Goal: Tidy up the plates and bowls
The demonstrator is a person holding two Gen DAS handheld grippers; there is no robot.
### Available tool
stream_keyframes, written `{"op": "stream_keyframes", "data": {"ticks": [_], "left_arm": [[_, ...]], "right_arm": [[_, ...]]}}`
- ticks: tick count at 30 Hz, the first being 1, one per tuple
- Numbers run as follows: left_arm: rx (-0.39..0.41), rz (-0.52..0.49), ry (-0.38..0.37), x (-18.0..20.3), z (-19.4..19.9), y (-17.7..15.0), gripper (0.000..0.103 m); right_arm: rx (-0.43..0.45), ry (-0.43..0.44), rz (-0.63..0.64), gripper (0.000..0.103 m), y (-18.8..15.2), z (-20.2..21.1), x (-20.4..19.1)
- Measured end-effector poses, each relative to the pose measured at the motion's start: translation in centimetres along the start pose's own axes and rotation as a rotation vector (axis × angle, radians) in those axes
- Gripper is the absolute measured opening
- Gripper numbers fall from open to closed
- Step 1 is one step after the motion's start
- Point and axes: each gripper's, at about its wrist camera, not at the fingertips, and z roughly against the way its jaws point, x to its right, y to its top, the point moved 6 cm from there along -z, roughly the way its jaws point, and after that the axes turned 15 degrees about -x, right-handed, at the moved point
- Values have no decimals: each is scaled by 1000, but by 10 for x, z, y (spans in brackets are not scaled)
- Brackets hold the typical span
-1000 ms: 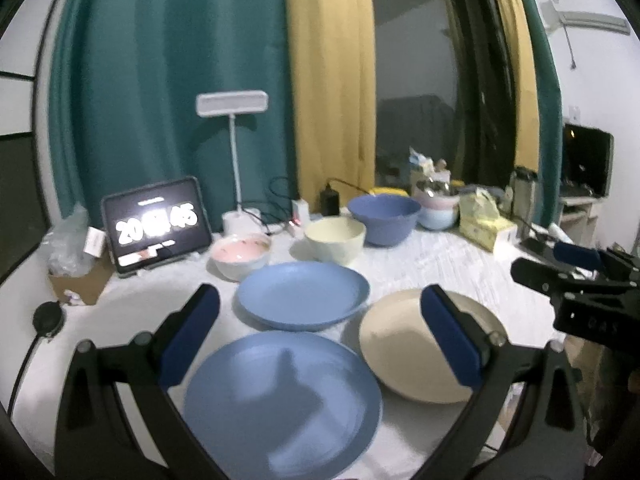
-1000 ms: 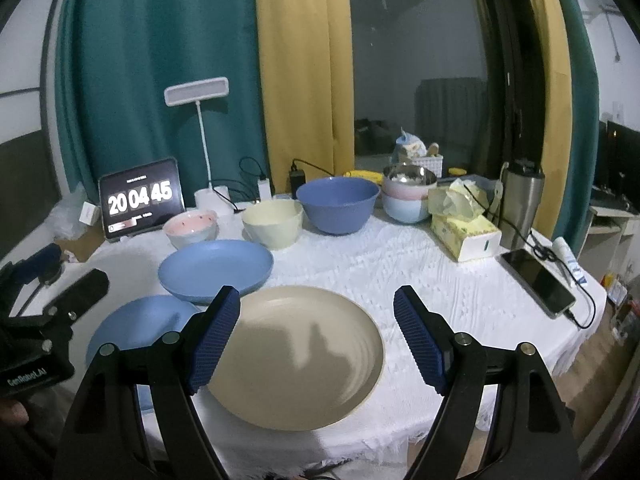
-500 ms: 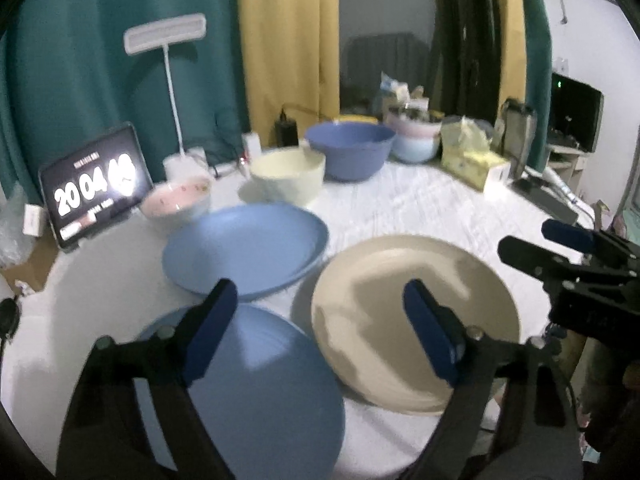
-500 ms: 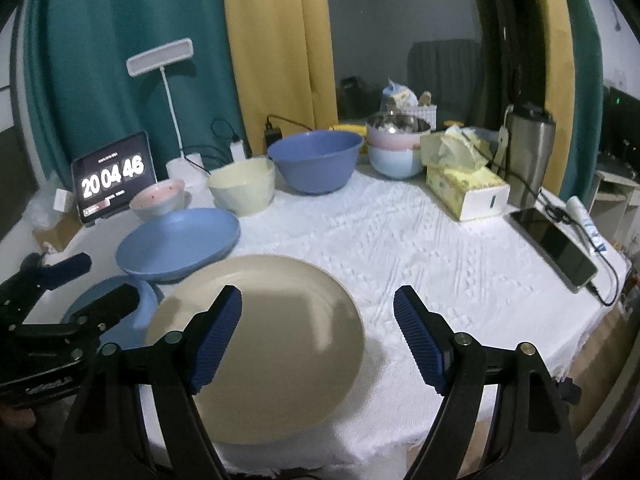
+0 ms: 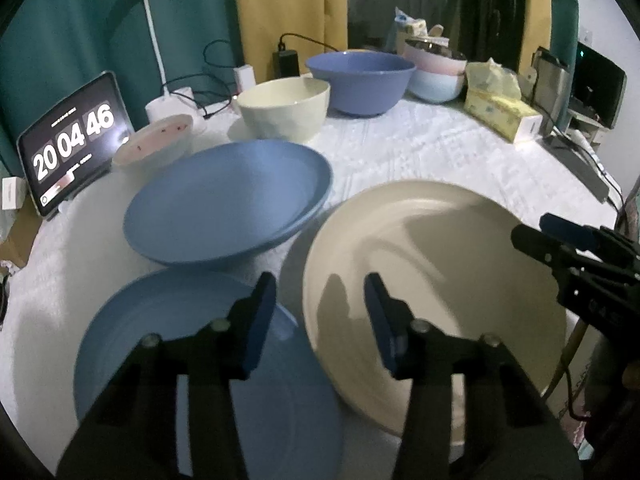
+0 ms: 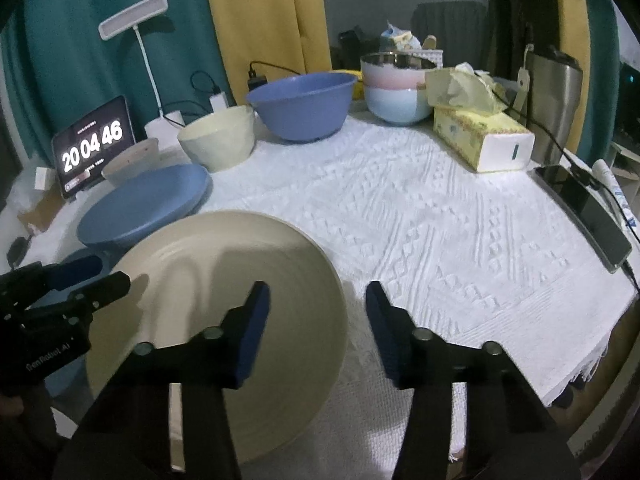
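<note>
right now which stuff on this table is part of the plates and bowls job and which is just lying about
Belongs to the job:
- beige plate
- near blue plate
- far blue plate
- pink bowl
- cream bowl
- big blue bowl
- pink and blue bowl

Just lying about:
- clock tablet
- desk lamp
- tissue box
- phone
- steel tumbler

left claw (image 5: 320, 300) closing, right claw (image 6: 318, 308) closing, both empty

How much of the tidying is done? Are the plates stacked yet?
Nothing is stacked yet. The beige plate, two blue plates and the bowls sit separately on the tablecloth. The left claw and right claw are closing over the beige plate's opposite rims, gripping nothing so far. All stacking remains.
</note>
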Motion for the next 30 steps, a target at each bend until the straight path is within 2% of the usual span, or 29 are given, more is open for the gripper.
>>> {"op": "stream_keyframes", "data": {"ticks": [6,10,19,30], "left_arm": [[-28,-8,8,2,-9,0,33],[-36,-15,12,4,-12,1,28],[-3,-30,0,10,-4,12,27],[-11,-33,-21,22,-15,39,27]], "right_arm": [[-33,-3,4,23,-3,-12,3],[-31,-16,3,16,-3,-14,6],[-7,-27,-9,15,10,-5,15],[37,-48,-13,15,44,-5,34]]}}
